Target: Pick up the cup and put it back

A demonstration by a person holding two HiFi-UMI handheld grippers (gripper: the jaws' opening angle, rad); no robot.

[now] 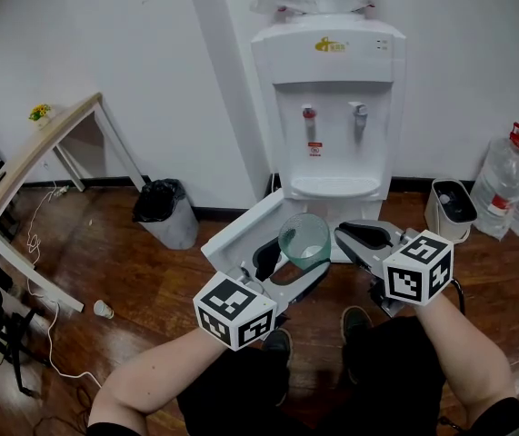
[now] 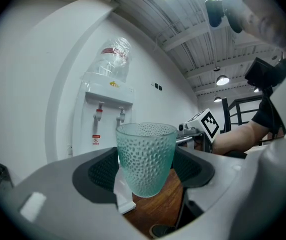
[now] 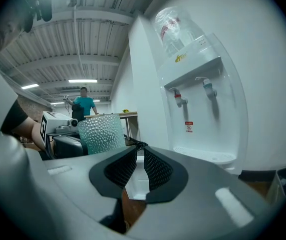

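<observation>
A pale green dimpled glass cup (image 1: 304, 238) hangs upright in front of the white water dispenser (image 1: 329, 125), below its drip tray (image 1: 336, 187). My left gripper (image 1: 294, 263) is shut on the cup, one dark pad on each side of it. The left gripper view shows the cup (image 2: 146, 156) filling the gap of that gripper (image 2: 145, 170). My right gripper (image 1: 357, 235) hovers just right of the cup, shut with nothing between its pads. In the right gripper view the cup (image 3: 100, 134) stands left of that gripper (image 3: 140, 165), apart from it.
The dispenser's lower door (image 1: 241, 230) hangs open to the left. A black-lined bin (image 1: 164, 212) stands left of it, a white bin (image 1: 450, 209) and water bottles (image 1: 516, 175) to the right. A wooden table (image 1: 32, 157) is at far left. A small cup (image 1: 103, 310) lies on the floor.
</observation>
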